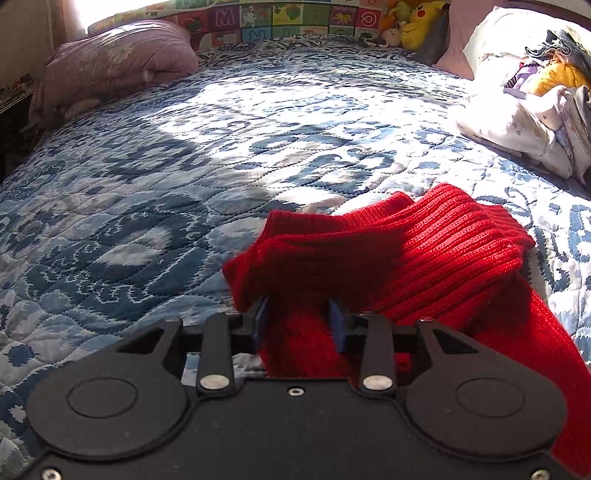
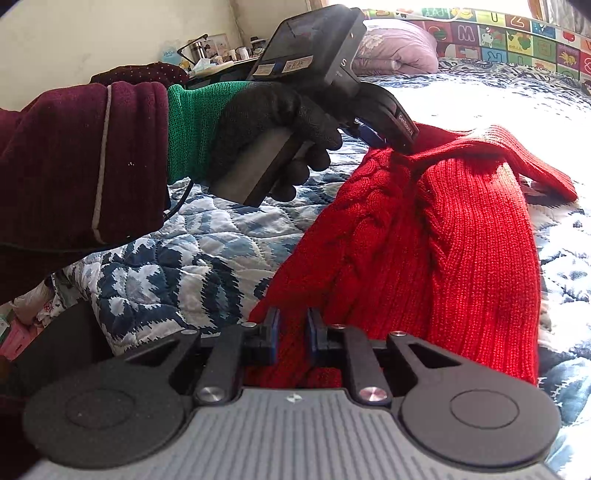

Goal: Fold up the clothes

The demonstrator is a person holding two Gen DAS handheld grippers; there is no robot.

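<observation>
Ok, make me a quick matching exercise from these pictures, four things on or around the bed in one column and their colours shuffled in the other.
Things:
1. sweater
2. pillow
3. plush toy
4. glove on the hand

Colours:
A. yellow
B. black
C. red
D. pale purple

Pairs: 1-C, 2-D, 3-A, 4-B

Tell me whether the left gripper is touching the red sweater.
Touching. In the left wrist view, the red sweater fills the gap between the left gripper pads. The right wrist view shows its tip pressed into the knit.
</observation>
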